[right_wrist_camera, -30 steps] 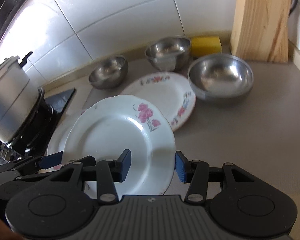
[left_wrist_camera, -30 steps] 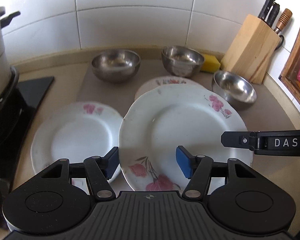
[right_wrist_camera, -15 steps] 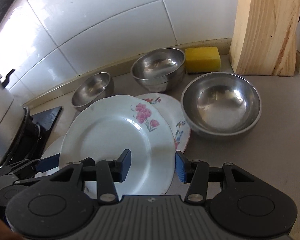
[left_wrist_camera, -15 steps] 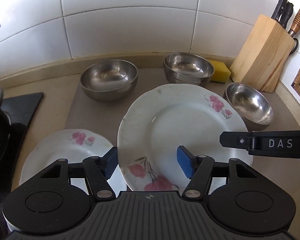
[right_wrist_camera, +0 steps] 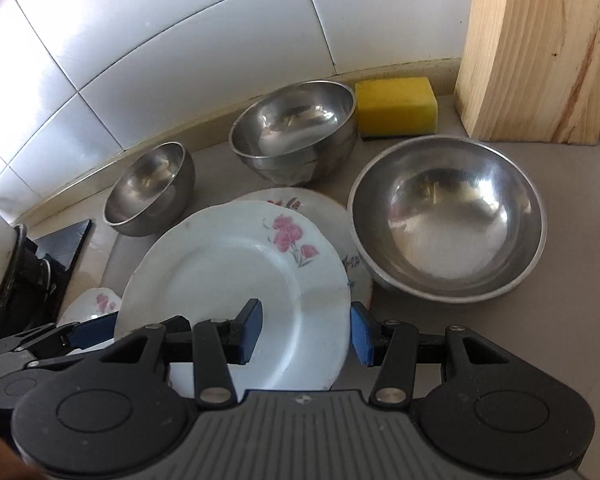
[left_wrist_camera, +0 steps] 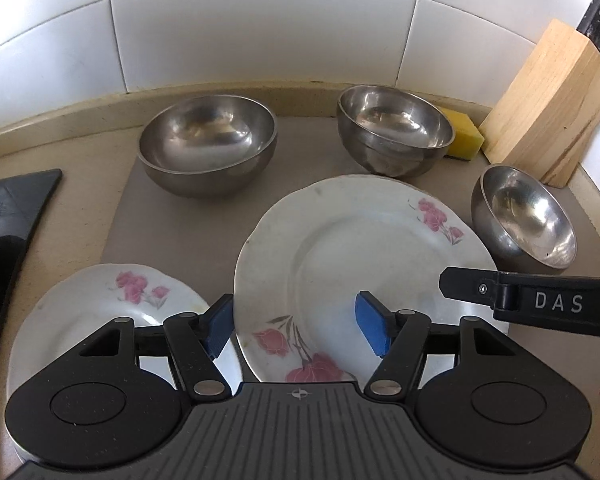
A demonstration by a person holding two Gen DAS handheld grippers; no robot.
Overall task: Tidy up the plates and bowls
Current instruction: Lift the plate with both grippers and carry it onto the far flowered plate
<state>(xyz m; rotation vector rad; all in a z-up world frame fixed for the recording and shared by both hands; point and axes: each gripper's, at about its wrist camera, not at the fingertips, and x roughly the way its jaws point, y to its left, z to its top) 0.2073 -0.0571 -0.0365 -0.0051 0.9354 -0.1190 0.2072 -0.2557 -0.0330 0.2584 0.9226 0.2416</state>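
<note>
A white plate with pink flowers (left_wrist_camera: 360,256) (right_wrist_camera: 228,276) is carried between both grippers. My right gripper (right_wrist_camera: 304,334) is shut on its right rim, with one finger (left_wrist_camera: 532,300) lying over the plate. My left gripper (left_wrist_camera: 296,328) stands open, the plate's left rim between its jaws and the pads apart from it. A second flowered plate (right_wrist_camera: 300,200) lies under the carried one, only its far edge showing. A third plate (left_wrist_camera: 112,308) lies at the left. Steel bowls stand behind: one at the left (left_wrist_camera: 208,144), a nested stack (left_wrist_camera: 396,132) in the middle, one at the right (right_wrist_camera: 448,216).
A yellow sponge (right_wrist_camera: 396,108) and a wooden knife block (right_wrist_camera: 536,48) stand at the back right against the tiled wall. A black stove (left_wrist_camera: 16,200) borders the mat on the left. The right bowl sits close to the carried plate's rim.
Both grippers and the carried plate moved right and toward the wall, over the second plate, which is now mostly covered. The pot has left both views. The left jaws stand slightly wider.
</note>
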